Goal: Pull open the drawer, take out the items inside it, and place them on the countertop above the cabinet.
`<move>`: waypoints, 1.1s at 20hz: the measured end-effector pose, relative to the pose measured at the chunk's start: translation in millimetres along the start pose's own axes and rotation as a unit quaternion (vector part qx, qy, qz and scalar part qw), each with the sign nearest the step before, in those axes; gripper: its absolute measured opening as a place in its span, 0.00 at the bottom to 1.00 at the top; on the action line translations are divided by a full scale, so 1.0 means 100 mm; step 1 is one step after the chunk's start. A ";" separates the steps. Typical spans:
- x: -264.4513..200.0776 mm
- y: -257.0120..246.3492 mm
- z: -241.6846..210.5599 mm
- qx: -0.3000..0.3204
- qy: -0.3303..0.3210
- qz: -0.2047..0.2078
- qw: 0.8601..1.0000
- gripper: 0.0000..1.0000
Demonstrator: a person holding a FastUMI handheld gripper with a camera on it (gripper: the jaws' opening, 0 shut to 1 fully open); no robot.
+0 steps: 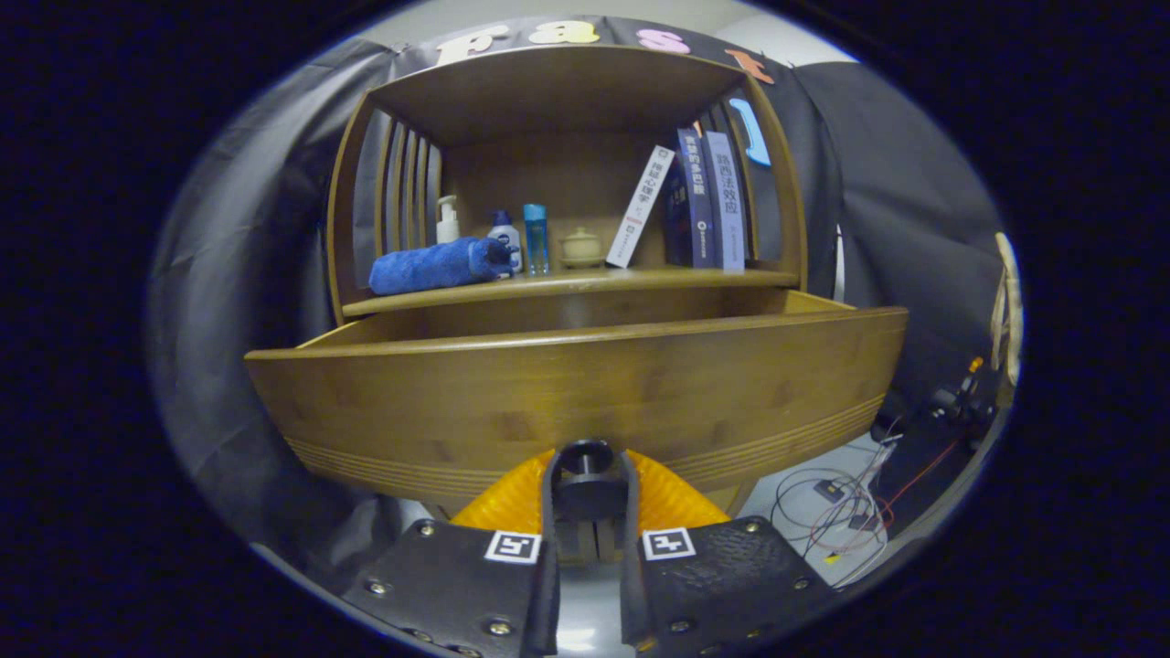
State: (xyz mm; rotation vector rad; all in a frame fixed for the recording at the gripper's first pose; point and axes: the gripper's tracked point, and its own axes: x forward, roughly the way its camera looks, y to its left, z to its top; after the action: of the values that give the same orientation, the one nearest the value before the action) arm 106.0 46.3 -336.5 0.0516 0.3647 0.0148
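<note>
The wooden drawer [585,384] stands pulled out from the cabinet, its curved front panel just ahead of me. My gripper [587,475] is shut on the dark round drawer knob [586,455], with one finger on each side of it. The front panel hides whatever lies inside the drawer. Above and behind it runs the wooden countertop [640,277]. On it lie a rolled blue towel [437,266], a white pump bottle [447,220], a blue-capped white bottle [504,234], a clear blue bottle [536,238] and a small beige lidded jar [581,248].
Several books [708,201] lean at the right end of the countertop under a wooden hutch [548,87]. Loose cables [841,507] and small devices lie on the floor to the right of the cabinet. Black cloth hangs behind and to both sides.
</note>
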 end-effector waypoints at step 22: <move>-0.81 -0.09 -0.19 -0.018 0.027 -0.002 0.999 0.42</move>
State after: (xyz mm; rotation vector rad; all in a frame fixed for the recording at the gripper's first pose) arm 23.1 36.5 -326.1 0.0151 0.4181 0.0196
